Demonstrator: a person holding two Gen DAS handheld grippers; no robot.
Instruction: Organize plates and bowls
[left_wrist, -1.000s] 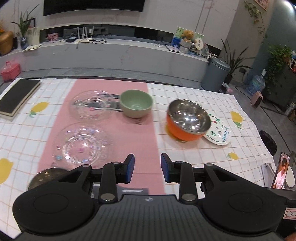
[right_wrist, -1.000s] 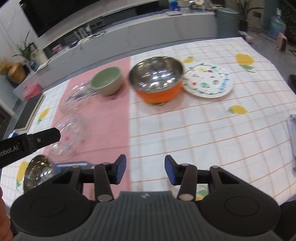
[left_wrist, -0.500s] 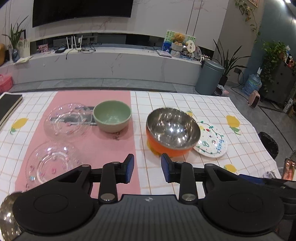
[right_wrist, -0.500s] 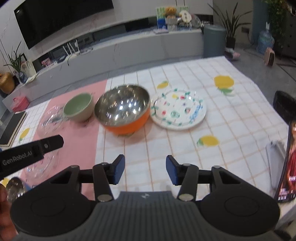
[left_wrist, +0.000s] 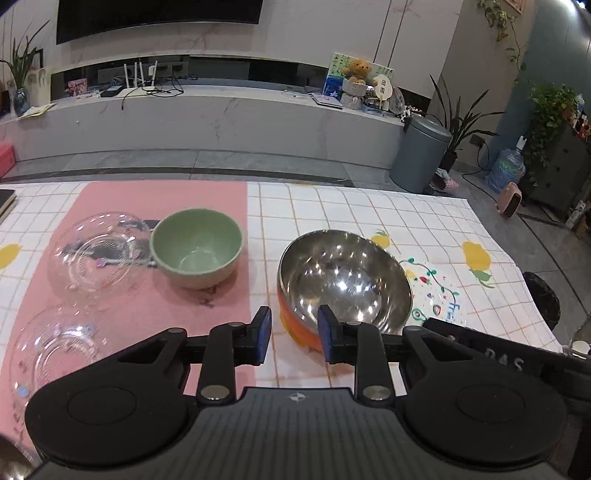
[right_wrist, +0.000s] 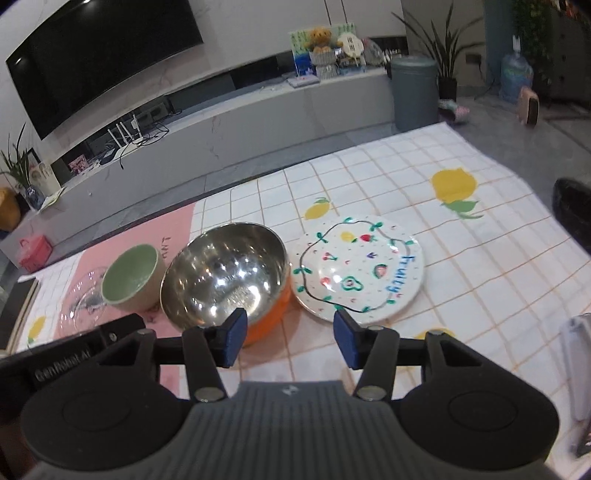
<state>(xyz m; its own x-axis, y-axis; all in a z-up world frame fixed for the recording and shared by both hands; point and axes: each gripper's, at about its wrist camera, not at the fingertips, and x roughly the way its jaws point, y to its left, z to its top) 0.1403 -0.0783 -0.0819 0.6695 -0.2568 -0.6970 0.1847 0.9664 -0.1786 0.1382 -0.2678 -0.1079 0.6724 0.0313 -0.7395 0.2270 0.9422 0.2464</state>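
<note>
A steel bowl with an orange outside (left_wrist: 345, 280) (right_wrist: 225, 275) sits mid-table. A green bowl (left_wrist: 197, 252) (right_wrist: 131, 277) stands to its left on the pink runner. Two clear glass plates (left_wrist: 94, 254) (left_wrist: 55, 343) lie further left. A painted white plate (right_wrist: 358, 269) (left_wrist: 437, 295) lies to the right of the steel bowl. My left gripper (left_wrist: 293, 336) is open and empty at the steel bowl's near rim. My right gripper (right_wrist: 290, 338) is open and empty, just short of the steel bowl and the painted plate.
The table has a checked white cloth (right_wrist: 461, 258) with lemon prints. A phone or tablet (right_wrist: 576, 373) lies at the right edge. A dark book (left_wrist: 5, 201) is at the far left. A grey bin (left_wrist: 419, 153) stands on the floor beyond the table.
Both grippers have moved forward and to the right, closer to the steel bowl and painted plate. The right gripper's jaws have opened wider. No dish has moved.
</note>
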